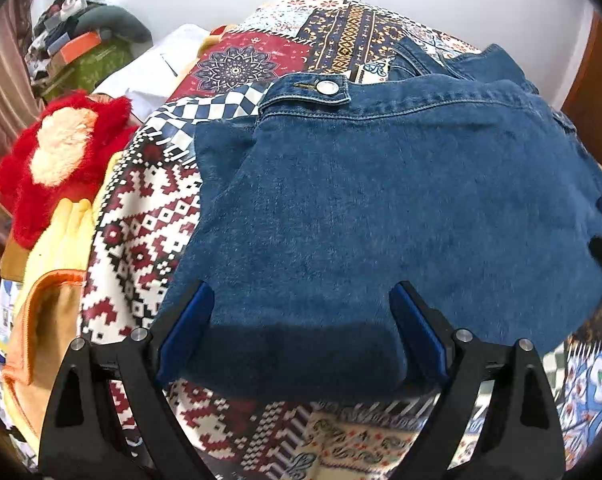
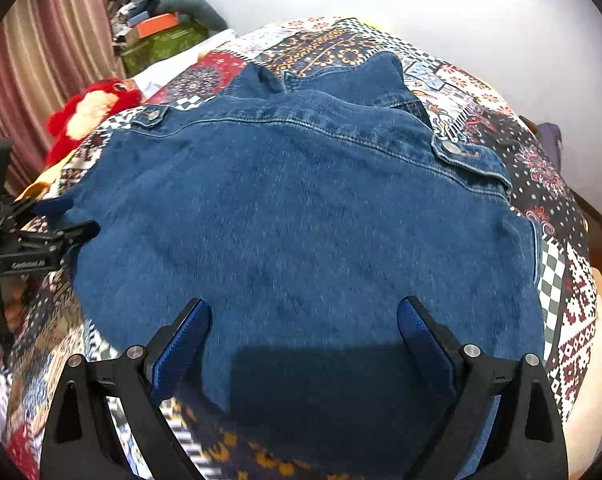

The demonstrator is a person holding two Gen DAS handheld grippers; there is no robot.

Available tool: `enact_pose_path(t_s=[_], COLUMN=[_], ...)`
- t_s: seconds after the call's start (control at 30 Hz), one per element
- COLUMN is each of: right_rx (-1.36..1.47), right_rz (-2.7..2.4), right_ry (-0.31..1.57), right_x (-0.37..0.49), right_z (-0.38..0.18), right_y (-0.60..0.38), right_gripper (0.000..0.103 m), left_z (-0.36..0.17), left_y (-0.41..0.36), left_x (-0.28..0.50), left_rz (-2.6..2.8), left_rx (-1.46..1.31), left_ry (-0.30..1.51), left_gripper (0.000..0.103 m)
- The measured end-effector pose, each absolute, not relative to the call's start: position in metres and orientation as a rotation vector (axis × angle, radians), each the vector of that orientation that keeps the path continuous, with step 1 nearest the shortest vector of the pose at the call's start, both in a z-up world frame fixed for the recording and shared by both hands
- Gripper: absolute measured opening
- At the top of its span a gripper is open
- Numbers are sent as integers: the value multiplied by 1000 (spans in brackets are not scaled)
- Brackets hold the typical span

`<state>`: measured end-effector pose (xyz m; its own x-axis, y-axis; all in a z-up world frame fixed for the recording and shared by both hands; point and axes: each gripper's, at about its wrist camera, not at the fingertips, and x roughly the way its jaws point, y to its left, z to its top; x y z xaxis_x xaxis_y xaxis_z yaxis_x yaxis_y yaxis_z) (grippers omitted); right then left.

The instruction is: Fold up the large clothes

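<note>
The denim jacket (image 1: 401,216) lies back side up, spread flat on the patchwork bedspread (image 1: 141,216), with its waistband edge toward the far wall in the left wrist view; a waist tab with a metal button (image 1: 327,87) sits at the far left corner of that band, and a second tab with its button (image 2: 453,148) shows at the far right in the right wrist view; a folded part of the garment (image 2: 365,80) protrudes beyond the band toward the wall.

The left gripper (image 1: 301,312) hovers over the near left portion of the denim; its blue-padded fingers (image 1: 189,320) stand wide apart with only flat cloth between them; contact with the fabric cannot be determined. The right gripper (image 2: 303,324) is positioned above the near centre of the jacket; its fingers (image 2: 417,328) are likewise spread, gripping nothing; a dark shadow lies on the denim between each pair of fingers.

In the right wrist view the left gripper appears at the left edge of the jacket (image 2: 41,240), beside the cloth.

A red plush toy (image 1: 61,152) rests at the left side of the bed; a striped curtain (image 2: 49,52) hangs behind it; a pile of boxes and clothing (image 2: 161,20) stands in the far corner against the white wall (image 2: 481,12).
</note>
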<state>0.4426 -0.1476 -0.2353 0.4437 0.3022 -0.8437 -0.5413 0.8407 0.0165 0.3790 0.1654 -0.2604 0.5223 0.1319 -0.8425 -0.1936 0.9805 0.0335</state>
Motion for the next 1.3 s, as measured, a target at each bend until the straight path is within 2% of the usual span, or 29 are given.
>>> enact_pose_path(t_s=[0.23, 0.7, 1.1, 1.3], right_rx=[-222, -118, -207, -201], right_rz=[432, 280, 390, 477], right_ry=[1016, 1037, 852, 887], right_x=[444, 436, 411, 415], right_z=[-233, -226, -166, -183], right_y=[-187, -250, -184, -146], right_gripper=[95, 95, 95, 95], left_z=[-255, -259, -212, -232], left_y=[163, 216, 194, 187], left_x=[364, 320, 288, 304], left_rz=[236, 434, 293, 146], left_rx=[-8, -156, -275, -511], left_ry=[986, 1014, 881, 914], left_gripper=[92, 93, 94, 94])
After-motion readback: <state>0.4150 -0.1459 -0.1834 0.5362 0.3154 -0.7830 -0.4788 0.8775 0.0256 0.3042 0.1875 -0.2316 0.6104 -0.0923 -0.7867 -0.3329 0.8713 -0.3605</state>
